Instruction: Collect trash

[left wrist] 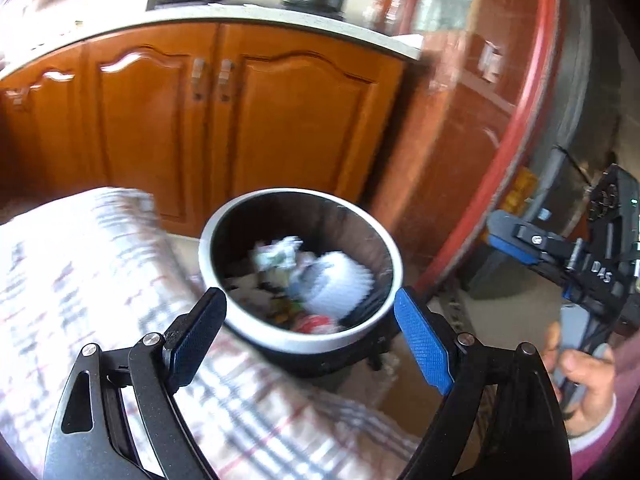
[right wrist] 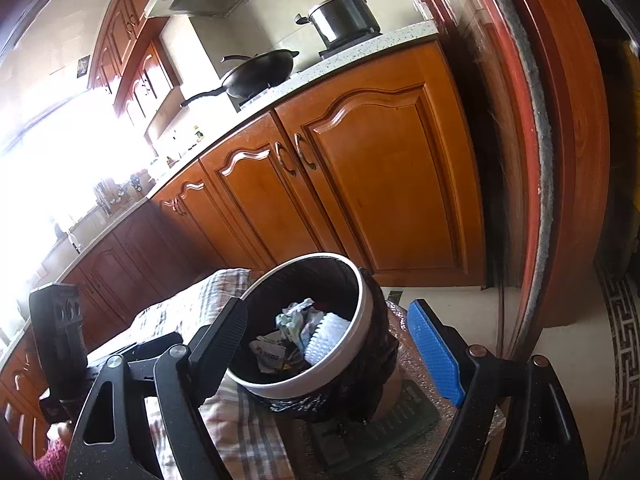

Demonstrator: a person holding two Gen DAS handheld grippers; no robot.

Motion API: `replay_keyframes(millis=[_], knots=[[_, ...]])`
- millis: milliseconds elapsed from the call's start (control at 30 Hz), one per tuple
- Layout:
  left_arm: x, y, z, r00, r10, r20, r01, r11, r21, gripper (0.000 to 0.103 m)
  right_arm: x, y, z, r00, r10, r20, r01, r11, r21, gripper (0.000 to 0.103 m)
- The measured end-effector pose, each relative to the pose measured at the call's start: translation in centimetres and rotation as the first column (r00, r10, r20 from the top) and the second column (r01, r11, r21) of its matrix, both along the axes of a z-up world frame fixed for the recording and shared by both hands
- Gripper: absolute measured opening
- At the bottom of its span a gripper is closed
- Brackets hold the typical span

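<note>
Here, a kitchen floor scene with one round bin (left wrist: 300,332) with a white rim and a dark liner, standing before brown wooden cabinet doors (left wrist: 296,120). Contents of the bin: crumpled paper (right wrist: 298,322), a white ribbed piece (left wrist: 336,280) beside it, printed wrappers (right wrist: 272,354) below; further scraps too blurred to name. Left claw (left wrist: 310,326): jaws wide apart, nothing between the pads, poised above the near rim of the bin. Right claw (right wrist: 340,354): jaws likewise spread, empty, the bin showing in the gap between its fingers. A checked cloth (left wrist: 100,264) lies just left of the bin. On the surface (right wrist: 360,50) above the cabinets: a black wok (right wrist: 260,72) and a steel pot (right wrist: 344,20). In the left view a hand (left wrist: 588,384) holds the right tool at the edge.
</note>
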State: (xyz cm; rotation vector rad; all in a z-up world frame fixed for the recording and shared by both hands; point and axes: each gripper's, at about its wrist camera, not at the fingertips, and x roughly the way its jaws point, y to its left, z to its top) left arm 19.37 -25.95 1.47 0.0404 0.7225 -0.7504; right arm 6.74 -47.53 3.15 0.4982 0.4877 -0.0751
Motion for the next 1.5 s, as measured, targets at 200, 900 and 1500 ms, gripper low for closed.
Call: replay_keyframes(millis=[200, 900, 1500], knots=[[-2.4, 4.4, 1.5, 0.965, 0.235, 0.120, -0.239, 0.971, 0.025, 0.089, -0.2, 2.6, 0.9, 0.999, 0.034, 0.036, -0.034, 0.999, -0.006, 0.090], [-8.7, 13.7, 2.6, 0.812, 0.493, 0.312, -0.506, 0.862, -0.045, 0.103, -2.2, 15.5, 2.5, 0.968, 0.147, 0.206, -0.068, 0.935, -0.348, 0.103], [-10.1, 14.7, 2.7, 0.778, 0.524, 0.346, -0.549, 0.835, -0.030, 0.103, -2.3, 16.3, 2.3, 0.969, 0.155, 0.192, -0.084, 0.939, -0.334, 0.103]])
